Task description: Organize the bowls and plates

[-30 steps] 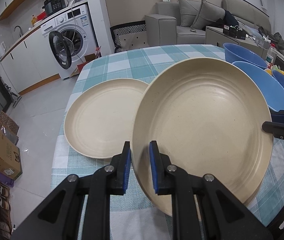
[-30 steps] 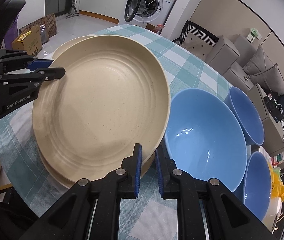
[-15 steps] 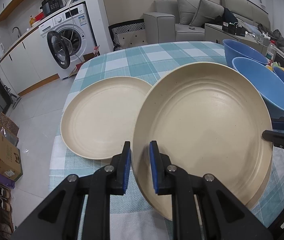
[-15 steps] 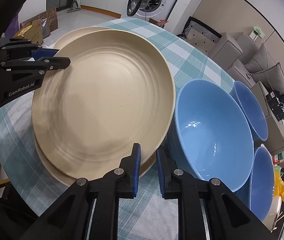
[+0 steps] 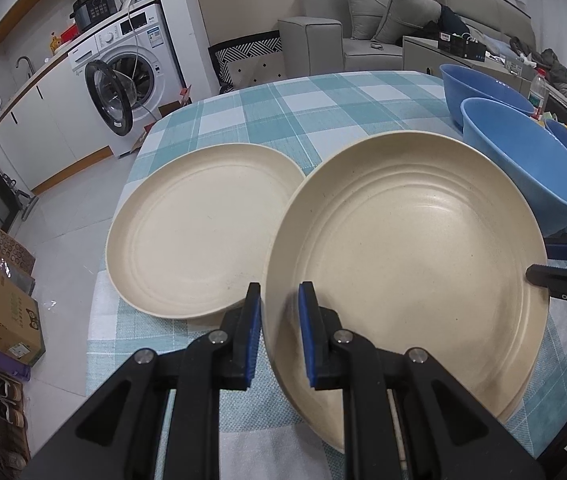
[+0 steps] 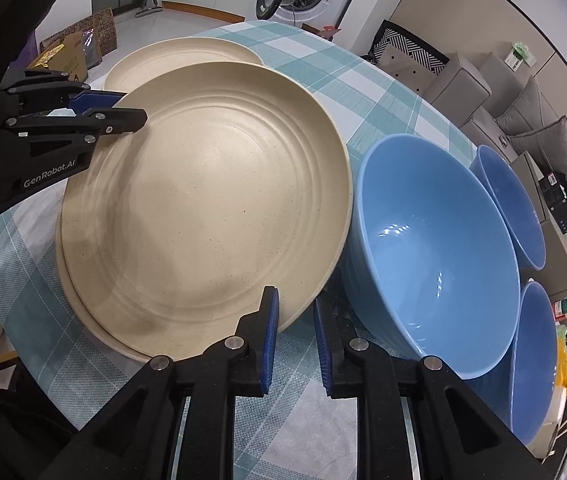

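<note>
Top cream plate [image 6: 203,216] sits on a second plate at the table's near edge. Left gripper [image 5: 279,334] clamps its rim; right gripper [image 6: 295,342] jaws opening, rim between. Third plate [image 5: 199,236] and blue bowls [image 6: 435,256] unstacked.

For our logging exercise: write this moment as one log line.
left gripper: shut on top plate | right gripper: opening, rim between
</note>
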`<control>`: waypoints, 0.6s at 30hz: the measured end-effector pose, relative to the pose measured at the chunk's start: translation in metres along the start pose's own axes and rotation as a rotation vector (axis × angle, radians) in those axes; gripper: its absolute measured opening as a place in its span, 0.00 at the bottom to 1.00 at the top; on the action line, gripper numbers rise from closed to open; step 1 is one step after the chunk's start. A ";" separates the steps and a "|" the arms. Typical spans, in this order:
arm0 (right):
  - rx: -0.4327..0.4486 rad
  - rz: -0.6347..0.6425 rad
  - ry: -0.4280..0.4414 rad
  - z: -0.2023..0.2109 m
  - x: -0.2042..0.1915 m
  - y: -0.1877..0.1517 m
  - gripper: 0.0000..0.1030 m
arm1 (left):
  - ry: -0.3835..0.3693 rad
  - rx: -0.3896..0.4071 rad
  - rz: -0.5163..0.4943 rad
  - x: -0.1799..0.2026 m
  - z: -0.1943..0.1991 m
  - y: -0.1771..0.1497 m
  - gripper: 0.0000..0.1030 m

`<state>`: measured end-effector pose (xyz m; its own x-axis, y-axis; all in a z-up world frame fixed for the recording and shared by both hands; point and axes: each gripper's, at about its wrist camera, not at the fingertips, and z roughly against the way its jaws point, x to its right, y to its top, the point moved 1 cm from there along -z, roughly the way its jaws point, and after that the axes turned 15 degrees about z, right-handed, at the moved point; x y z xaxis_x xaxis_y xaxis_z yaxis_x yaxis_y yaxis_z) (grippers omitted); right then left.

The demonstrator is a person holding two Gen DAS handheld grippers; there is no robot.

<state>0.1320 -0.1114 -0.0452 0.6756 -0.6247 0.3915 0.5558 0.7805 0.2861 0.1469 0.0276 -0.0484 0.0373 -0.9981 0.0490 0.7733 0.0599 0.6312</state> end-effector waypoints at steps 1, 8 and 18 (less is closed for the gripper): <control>-0.002 0.001 0.001 -0.001 0.001 0.000 0.16 | 0.000 -0.001 -0.002 0.001 0.000 -0.001 0.15; -0.030 0.029 -0.010 -0.012 -0.001 0.004 0.20 | 0.009 -0.014 -0.019 0.003 -0.004 -0.002 0.15; -0.021 0.082 0.000 -0.017 -0.013 0.009 0.21 | -0.009 -0.031 -0.028 0.001 -0.005 -0.005 0.17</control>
<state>0.1363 -0.0972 -0.0622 0.7194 -0.5587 0.4126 0.5085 0.8284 0.2351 0.1459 0.0261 -0.0554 0.0099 -0.9992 0.0383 0.7930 0.0311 0.6084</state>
